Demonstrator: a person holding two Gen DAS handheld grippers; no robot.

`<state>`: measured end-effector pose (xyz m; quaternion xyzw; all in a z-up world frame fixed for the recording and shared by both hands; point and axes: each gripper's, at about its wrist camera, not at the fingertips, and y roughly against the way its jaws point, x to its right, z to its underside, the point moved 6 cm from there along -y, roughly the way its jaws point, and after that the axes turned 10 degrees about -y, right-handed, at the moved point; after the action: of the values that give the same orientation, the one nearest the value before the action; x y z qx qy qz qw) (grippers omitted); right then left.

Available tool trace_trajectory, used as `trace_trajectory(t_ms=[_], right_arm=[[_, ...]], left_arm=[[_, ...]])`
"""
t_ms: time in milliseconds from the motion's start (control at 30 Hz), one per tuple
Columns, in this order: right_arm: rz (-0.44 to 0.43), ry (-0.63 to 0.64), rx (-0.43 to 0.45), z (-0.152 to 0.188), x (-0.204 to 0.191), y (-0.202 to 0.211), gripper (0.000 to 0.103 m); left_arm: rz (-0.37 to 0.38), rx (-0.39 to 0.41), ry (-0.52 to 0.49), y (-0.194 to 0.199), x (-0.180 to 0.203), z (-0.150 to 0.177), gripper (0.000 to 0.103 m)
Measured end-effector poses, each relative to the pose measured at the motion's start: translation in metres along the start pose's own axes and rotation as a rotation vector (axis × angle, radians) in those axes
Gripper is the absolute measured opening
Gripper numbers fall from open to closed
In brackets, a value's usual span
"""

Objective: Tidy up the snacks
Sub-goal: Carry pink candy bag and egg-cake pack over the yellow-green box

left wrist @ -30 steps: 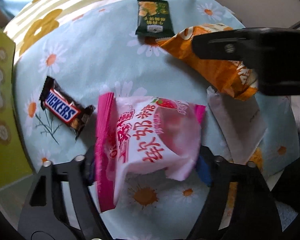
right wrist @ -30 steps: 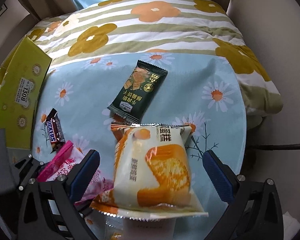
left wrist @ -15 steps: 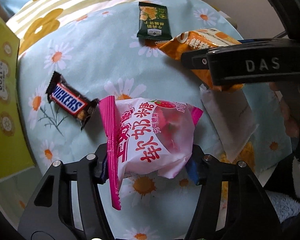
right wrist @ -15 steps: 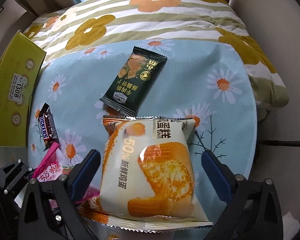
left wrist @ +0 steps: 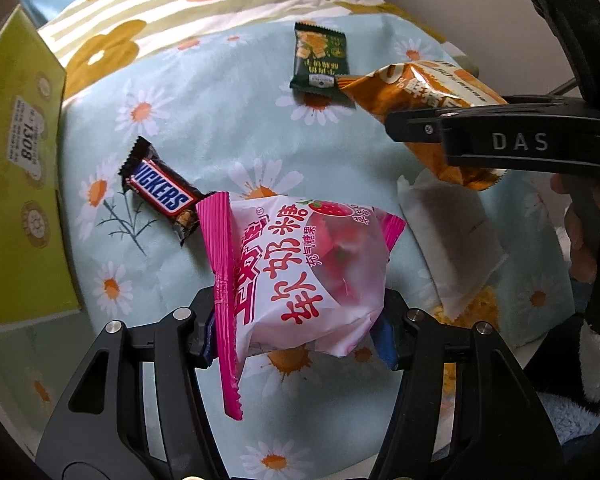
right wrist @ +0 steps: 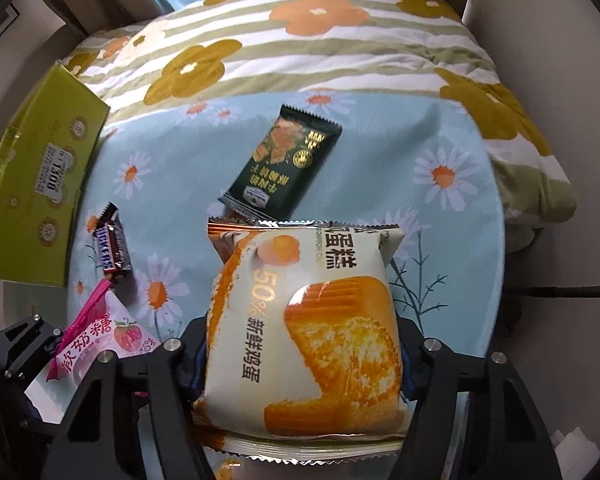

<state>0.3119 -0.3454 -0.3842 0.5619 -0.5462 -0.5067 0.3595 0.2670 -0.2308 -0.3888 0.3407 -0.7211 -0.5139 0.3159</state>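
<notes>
Closing on the cake pack [right wrist: 304, 332] above the daisy cloth [right wrist: 452, 136], the right gripper [right wrist: 300, 360] could crush the soft cake; the left gripper [left wrist: 297, 330], pinching the puffy pink bag [left wrist: 304, 268] by its lower edge, risks letting it slide out.

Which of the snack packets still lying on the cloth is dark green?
The dark green biscuit packet, lying flat near the far edge of the blue daisy cloth. The other loose one, the Snickers bar, is brown and lies near the yellow-green box.

black gripper [left wrist: 300, 332] frames, silver screws, blue pads, "das" lettering.
</notes>
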Motion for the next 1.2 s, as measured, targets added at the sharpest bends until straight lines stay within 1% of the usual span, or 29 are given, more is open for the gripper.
trace_trajectory(t_ms=[167, 267, 367, 567, 700, 833, 933, 1033, 1200], right_arm=[[-0.016, -0.002, 0.053, 0.005, -0.001, 0.026, 0.064], [-0.039, -0.006, 0.093, 0.008, -0.003, 0.048, 0.064], [-0.052, 0.012, 0.132, 0.009, -0.010, 0.067, 0.064], [-0.105, 0.084, 0.246, 0.013, -0.039, 0.115, 0.064], [-0.147, 0.129, 0.286, 0.019, -0.062, 0.140, 0.064], [-0.177, 0.164, 0.324, 0.020, -0.088, 0.158, 0.064], [-0.185, 0.188, 0.341, 0.018, -0.109, 0.165, 0.064], [-0.191, 0.205, 0.353, 0.015, -0.131, 0.169, 0.064], [-0.196, 0.231, 0.367, 0.003, -0.181, 0.163, 0.064]], left_arm=[[-0.016, 0.044, 0.008, 0.020, 0.005, 0.004, 0.055], [-0.036, 0.081, 0.015, 0.039, 0.003, 0.006, 0.055], [-0.040, 0.125, 0.051, 0.063, -0.002, 0.009, 0.055], [-0.082, 0.223, 0.151, 0.125, -0.024, 0.023, 0.055], [-0.103, 0.271, 0.207, 0.162, -0.042, 0.034, 0.055], [-0.158, 0.318, 0.245, 0.198, -0.068, 0.046, 0.055], [-0.173, 0.360, 0.293, 0.218, -0.095, 0.053, 0.055], [-0.187, 0.380, 0.333, 0.229, -0.126, 0.059, 0.055], [-0.189, 0.403, 0.379, 0.240, -0.189, 0.068, 0.055]])
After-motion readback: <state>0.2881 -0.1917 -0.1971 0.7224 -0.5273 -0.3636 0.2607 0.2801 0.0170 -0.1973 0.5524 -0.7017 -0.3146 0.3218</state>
